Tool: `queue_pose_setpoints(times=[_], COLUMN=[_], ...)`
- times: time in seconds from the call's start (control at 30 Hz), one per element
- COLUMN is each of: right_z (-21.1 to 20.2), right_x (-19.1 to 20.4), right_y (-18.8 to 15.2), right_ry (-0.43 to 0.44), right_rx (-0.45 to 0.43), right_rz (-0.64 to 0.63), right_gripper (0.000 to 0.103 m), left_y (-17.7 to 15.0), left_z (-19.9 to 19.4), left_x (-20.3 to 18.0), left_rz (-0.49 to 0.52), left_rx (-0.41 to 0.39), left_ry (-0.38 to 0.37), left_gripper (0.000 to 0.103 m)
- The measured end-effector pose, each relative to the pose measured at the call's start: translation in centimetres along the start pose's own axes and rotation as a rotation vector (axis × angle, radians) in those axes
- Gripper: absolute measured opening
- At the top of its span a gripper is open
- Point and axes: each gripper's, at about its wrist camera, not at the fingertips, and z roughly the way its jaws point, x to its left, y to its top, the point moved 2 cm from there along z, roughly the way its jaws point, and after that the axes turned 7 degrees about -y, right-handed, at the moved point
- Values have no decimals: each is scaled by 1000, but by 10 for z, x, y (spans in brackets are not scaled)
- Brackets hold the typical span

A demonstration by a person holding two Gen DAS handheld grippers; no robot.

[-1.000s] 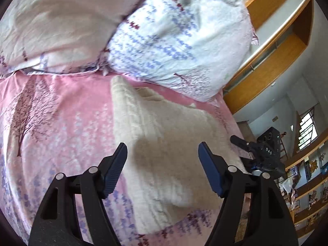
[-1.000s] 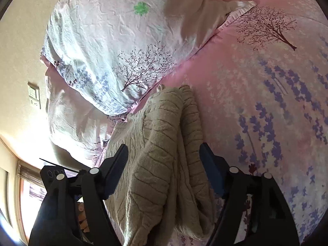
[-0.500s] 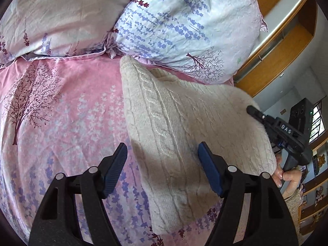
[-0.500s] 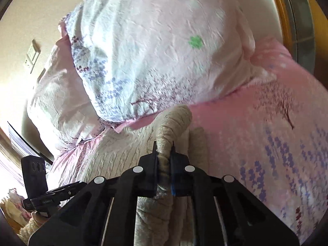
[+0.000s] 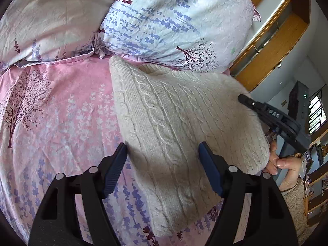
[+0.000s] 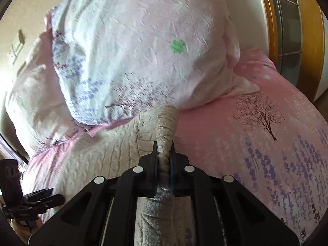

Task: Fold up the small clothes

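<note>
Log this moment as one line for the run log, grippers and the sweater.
stage: folding | right gripper: shut on cream knit sweater | left gripper: open, above sweater | sweater lies on pink bedsheet, by pillows

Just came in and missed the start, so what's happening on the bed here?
A person is folding a cream cable-knit sweater on the pink bedspread, below two pillows. The right gripper is shut on a bunched sweater edge, lifting it. The left gripper hangs open over the sweater, holding nothing.
</note>
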Motion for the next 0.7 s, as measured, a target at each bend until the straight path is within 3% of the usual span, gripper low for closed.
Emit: queue_pose_setpoints(times=[0.1, 0.2, 0.27, 0.33, 0.4, 0.67, 0.7], right_z=[25, 22, 10, -5, -24, -54, -53], right_x=[-19, -25, -27, -31, -38, -31, -28], right_y=[-13, -14, -14, -16, -24, -67, -71], right_ry=[-17, 14, 15, 38, 72, 168, 178], right_rx=[96, 116, 112, 117, 109, 156, 168], right_rz=[83, 131, 136, 150, 171, 115, 102], right_gripper=[9, 11, 20, 48, 54, 45, 33], left_y=[-3, -10, -14, -18, -20, -33, -35], left_z=[4, 7, 8, 9, 6, -3, -3], left_x=[1, 1, 2, 4, 5, 8, 9], left_rz=[-26, -38, -50, -71, -74, -112, -119], left_rx=[18, 43, 53, 59, 52, 26, 23], left_ry=[-25, -35, -40, -55, -59, -78, -79], left_gripper=[72, 72, 72, 71, 68, 53, 50])
